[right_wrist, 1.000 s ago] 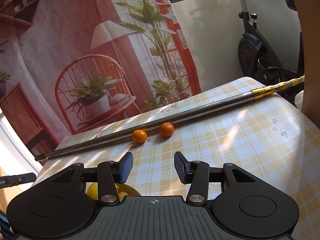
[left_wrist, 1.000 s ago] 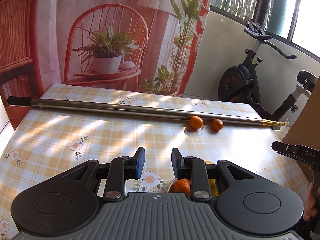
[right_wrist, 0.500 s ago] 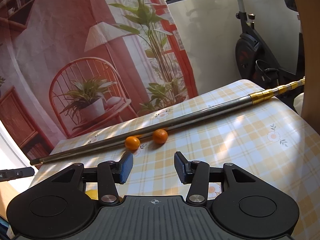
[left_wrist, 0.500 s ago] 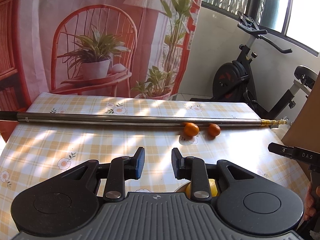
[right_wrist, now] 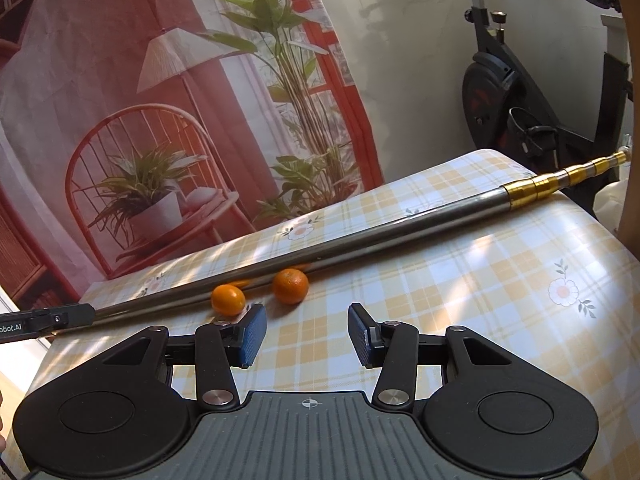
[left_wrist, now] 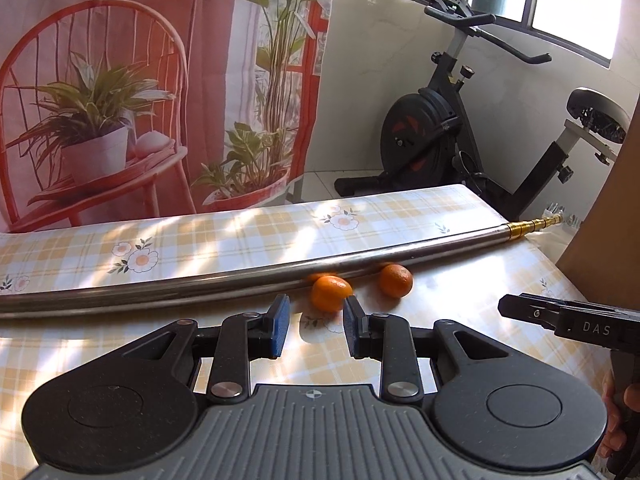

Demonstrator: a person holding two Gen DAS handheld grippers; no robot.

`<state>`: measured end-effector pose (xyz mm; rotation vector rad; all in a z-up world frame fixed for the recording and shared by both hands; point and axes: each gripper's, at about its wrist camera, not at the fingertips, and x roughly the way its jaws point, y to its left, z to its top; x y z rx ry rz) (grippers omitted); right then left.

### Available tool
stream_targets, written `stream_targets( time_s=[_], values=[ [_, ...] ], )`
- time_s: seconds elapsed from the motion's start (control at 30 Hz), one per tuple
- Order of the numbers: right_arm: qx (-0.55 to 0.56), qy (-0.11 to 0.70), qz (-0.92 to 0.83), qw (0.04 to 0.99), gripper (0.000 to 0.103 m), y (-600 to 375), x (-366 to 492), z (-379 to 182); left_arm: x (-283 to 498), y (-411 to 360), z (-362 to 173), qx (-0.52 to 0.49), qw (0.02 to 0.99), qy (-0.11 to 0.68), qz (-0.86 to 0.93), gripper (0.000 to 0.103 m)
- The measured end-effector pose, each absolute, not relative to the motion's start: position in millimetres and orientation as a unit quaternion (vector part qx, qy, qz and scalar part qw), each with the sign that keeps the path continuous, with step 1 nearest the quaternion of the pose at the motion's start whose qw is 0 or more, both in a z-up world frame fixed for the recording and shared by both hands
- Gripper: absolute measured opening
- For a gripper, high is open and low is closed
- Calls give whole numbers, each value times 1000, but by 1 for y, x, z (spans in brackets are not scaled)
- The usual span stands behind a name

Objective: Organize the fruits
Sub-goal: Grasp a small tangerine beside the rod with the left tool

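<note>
Two small round oranges are lying side by side on the checked tablecloth, slightly apart. The left orange point(left_wrist: 330, 293) and the right orange point(left_wrist: 396, 280) are both resting against the near side of a metal pole point(left_wrist: 200, 289).

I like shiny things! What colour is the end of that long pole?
Gold, ringed in bands; the right wrist view shows it best.

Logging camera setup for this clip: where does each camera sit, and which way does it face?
Left wrist: on the left gripper, looking across the table at two oranges beside a metal pole; right gripper and a hand show at right.
Right wrist: on the right gripper, facing the same oranges; left gripper's tip at left.
Shared: oranges, pole, exercise bike.
</note>
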<state>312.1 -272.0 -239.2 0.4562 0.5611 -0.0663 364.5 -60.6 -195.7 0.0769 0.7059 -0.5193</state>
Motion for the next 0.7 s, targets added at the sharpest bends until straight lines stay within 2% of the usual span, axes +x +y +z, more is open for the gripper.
stream_targets(
  time_s=[0.3,0.5,0.6,0.67,0.7],
  values=[
    [212,292,-35,932,42,-279,337,-257,414,-96,-241,37,885,374,-274,31],
    [217,299,-43,928,42,-290,341,-267,428,-104,-252,45,889,377,-256,31],
    [214,305,-44,927,42,-292,343,-272,431,-106,-255,44,885,381,-264,33],
    [217,306,-43,926,42,-293,344,-274,431,-109,-258,53,884,381,-264,41],
    [218,306,-43,926,42,-293,344,-275,431,-111,-259,55,885,380,-264,41]
  ],
)
